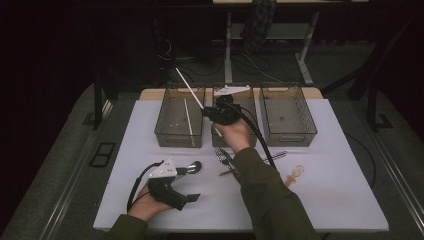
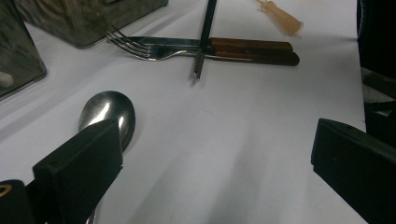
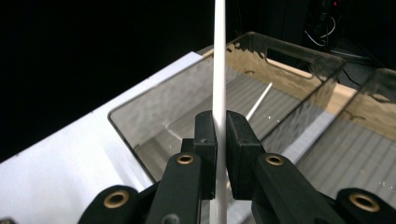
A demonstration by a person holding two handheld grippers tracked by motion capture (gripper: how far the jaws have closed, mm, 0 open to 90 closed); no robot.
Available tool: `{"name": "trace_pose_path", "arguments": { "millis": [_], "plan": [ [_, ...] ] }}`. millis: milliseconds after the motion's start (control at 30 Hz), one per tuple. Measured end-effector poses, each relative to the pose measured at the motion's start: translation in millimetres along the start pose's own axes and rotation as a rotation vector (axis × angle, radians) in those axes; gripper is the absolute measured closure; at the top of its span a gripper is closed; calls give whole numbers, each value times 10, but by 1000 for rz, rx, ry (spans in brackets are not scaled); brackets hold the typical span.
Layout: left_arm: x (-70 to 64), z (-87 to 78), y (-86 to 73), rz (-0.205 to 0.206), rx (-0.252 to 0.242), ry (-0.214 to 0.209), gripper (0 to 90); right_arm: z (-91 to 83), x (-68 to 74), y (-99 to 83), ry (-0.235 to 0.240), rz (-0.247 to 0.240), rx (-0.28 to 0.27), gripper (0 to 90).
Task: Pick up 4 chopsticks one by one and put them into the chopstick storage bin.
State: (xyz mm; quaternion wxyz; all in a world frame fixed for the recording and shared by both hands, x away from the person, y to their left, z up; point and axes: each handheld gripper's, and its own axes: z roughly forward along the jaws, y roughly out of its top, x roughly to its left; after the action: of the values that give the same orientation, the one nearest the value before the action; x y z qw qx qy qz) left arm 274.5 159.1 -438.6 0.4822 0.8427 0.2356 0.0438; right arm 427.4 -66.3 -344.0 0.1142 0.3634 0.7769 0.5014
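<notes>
Three clear bins stand in a row at the far edge of a white surface (image 1: 150, 200); loose cutlery lies nearer the person.

Left gripper (image 1: 187, 184): jaws spread wide, holding nothing, low over the surface. One jaw hovers just over the spoon (image 2: 108, 114), steel, polished, bowl rounded and facing up.

Left bin (image 1: 180, 117): smoky transparent plastic, rectangular, ribbed floor, cut-out handles in the end walls. One white stick (image 1: 188, 116) lies lengthwise inside.

Chopstick (image 3: 219, 56): white, slim, straight, smooth, likely plastic. Right gripper (image 3: 221, 135) has its jaws pressed together on it near the lower part; the long end slants up and left over the left bin, the short end pokes out below the hand.

Step in hand, as judged: laying this chopstick beside its mate. Advice: tip it level and parallel to the bin's long walls, lower it below the rim, then part the jaws; a slick rod dropped from height may bounce or prop against a wall.

Middle bin (image 1: 248, 100) and right bin (image 1: 287, 115): same make, contents unclear.

Fork (image 2: 140, 46) and knife (image 2: 252, 45): steel with dark wooden handles, lying together, a dark thin rod (image 2: 205, 32) across them. Pale translucent utensil (image 1: 296, 175) lies apart at right.
</notes>
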Motion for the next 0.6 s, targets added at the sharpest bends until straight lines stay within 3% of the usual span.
{"name": "trace_pose_path", "arguments": {
  "millis": [600],
  "plan": [
    [1,-21,4,-5,-15,-6,5,558,62,206,-47,10,22,836]
  ]
}}
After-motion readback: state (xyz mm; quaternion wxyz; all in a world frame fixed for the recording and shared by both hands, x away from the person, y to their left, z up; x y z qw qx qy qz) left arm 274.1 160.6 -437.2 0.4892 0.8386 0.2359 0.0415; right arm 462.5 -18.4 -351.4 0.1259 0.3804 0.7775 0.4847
